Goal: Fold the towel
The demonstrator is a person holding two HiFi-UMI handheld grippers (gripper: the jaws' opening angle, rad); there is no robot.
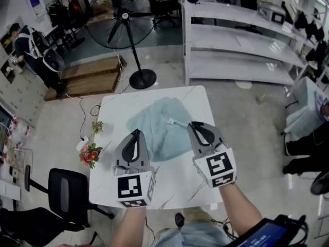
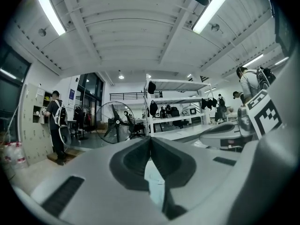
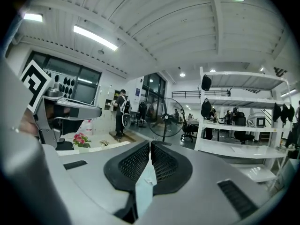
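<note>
A light blue towel [image 1: 157, 122] lies rumpled on the white marble-look table [image 1: 175, 184], with a small white label showing near its right side. My left gripper [image 1: 135, 132] is at the towel's near left edge, my right gripper [image 1: 194, 125] at its near right edge. In the left gripper view the jaws [image 2: 150, 142] are closed, with a strip of pale blue towel [image 2: 155, 184] pinched between them. In the right gripper view the jaws [image 3: 150, 146] likewise clamp a fold of the towel [image 3: 144, 186]. Both grippers point roughly level across the table.
Pink flowers [image 1: 90, 154] stand at the table's left edge, with a black office chair [image 1: 64, 192] beside it. Beyond the table are a standing fan [image 1: 128, 32] and white shelving [image 1: 241, 40]. A person [image 1: 31, 48] stands far left.
</note>
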